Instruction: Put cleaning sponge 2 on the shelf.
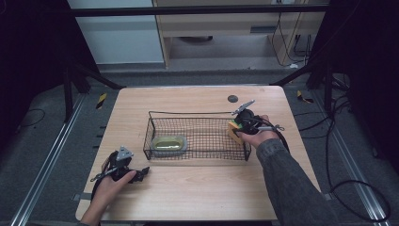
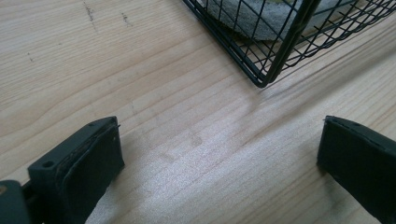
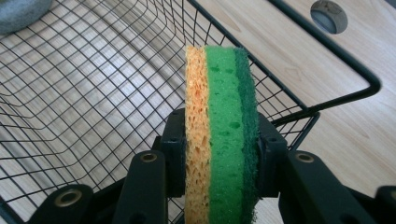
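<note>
- The right gripper (image 3: 219, 172) pinches a sponge (image 3: 222, 135) on edge, with its orange, light green and dark green layers standing between the two jaws.
- It holds the sponge at the right end of the wire basket (image 1: 197, 136), just at the rim (image 3: 327, 46); I judge this is to lower the sponge inside.
- A grey oval dish with something yellow-green in it (image 1: 169, 144) already lies in the left, near part of the basket.
- The left gripper (image 1: 123, 170) rests on the wooden table (image 1: 197, 188) near the left near corner of the basket, with its jaws spread wide and nothing between them; it seems to wait out of the way.
</note>
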A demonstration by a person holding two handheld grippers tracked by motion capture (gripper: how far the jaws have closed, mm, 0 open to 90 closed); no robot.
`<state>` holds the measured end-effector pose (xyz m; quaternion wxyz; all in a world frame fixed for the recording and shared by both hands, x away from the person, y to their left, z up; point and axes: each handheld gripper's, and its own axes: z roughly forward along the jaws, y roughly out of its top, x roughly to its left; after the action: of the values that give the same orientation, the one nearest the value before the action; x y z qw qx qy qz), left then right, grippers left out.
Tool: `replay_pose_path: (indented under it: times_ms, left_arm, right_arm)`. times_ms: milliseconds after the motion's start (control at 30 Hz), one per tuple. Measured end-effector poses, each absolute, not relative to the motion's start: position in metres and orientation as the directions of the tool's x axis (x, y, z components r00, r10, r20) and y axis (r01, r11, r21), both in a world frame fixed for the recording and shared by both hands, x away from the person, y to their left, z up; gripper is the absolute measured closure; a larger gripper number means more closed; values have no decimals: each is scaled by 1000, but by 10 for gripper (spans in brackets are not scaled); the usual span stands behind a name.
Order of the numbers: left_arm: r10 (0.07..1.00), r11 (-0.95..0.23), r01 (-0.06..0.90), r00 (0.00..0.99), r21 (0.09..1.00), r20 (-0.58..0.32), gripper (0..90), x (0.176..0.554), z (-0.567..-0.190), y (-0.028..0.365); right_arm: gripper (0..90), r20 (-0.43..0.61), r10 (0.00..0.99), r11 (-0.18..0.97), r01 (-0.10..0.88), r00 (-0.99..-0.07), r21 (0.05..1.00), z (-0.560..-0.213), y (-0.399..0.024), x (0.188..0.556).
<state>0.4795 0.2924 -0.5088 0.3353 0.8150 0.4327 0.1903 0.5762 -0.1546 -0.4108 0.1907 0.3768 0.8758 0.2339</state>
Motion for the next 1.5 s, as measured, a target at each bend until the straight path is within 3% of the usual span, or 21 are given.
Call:
replay_pose_path:
  times_ms: [333, 1500]
  left_arm:
    - [832, -401, 577, 554, 711, 20, 0, 480, -509, 292]
    - [832, -402, 577, 554, 711, 21, 0, 480, -509, 292]
  right_arm:
    - [635, -173, 750, 612, 573, -638, 545, -419, -150, 578]
    - [429, -94, 715, 625, 573, -693, 530, -408, -123, 560]
